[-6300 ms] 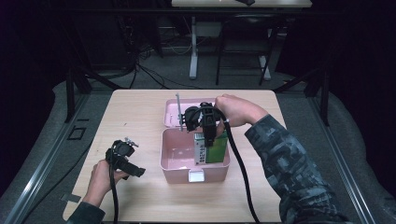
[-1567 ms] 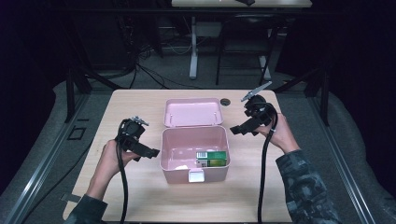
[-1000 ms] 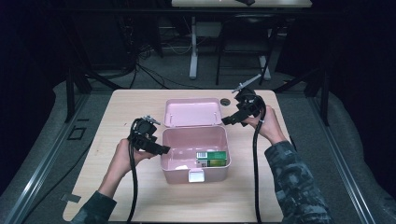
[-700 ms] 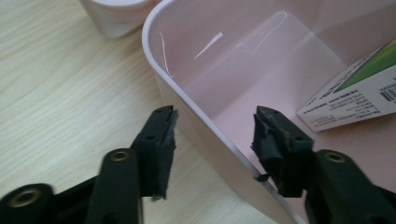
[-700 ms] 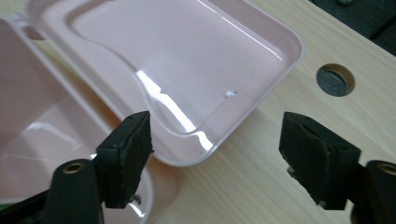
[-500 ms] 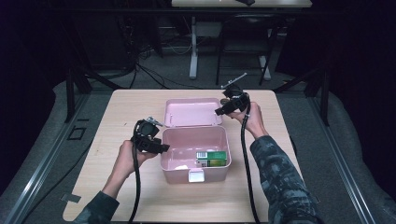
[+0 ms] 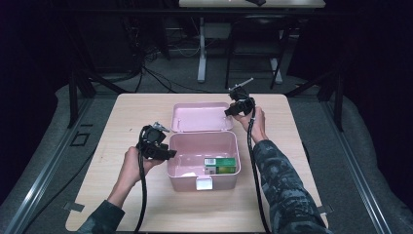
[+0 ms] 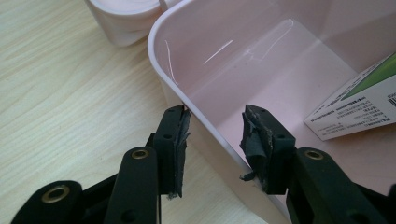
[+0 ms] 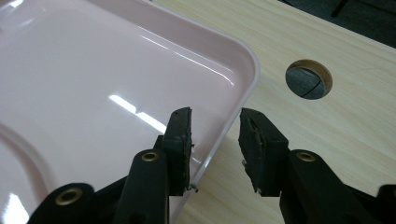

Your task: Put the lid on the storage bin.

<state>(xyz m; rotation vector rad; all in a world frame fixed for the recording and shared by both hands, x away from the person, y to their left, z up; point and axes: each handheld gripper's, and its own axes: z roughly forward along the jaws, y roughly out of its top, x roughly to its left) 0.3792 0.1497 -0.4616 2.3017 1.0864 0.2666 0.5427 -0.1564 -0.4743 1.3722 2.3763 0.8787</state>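
Pink box, lid laid back: both grippers set to close it.

Left gripper (image 8: 212,149) straddled the box (image 7: 176,168) wall at its left side, jaws just closing, gap left at the inner pad; green carton (image 7: 221,165) lay inside, right corner. Right gripper (image 9: 215,149) straddled the lid (image 9: 93,84) rim at its far right edge, jaws just closing, not yet clamped. Next, likely: pinch the rim, swing the lid over while the left steadies.
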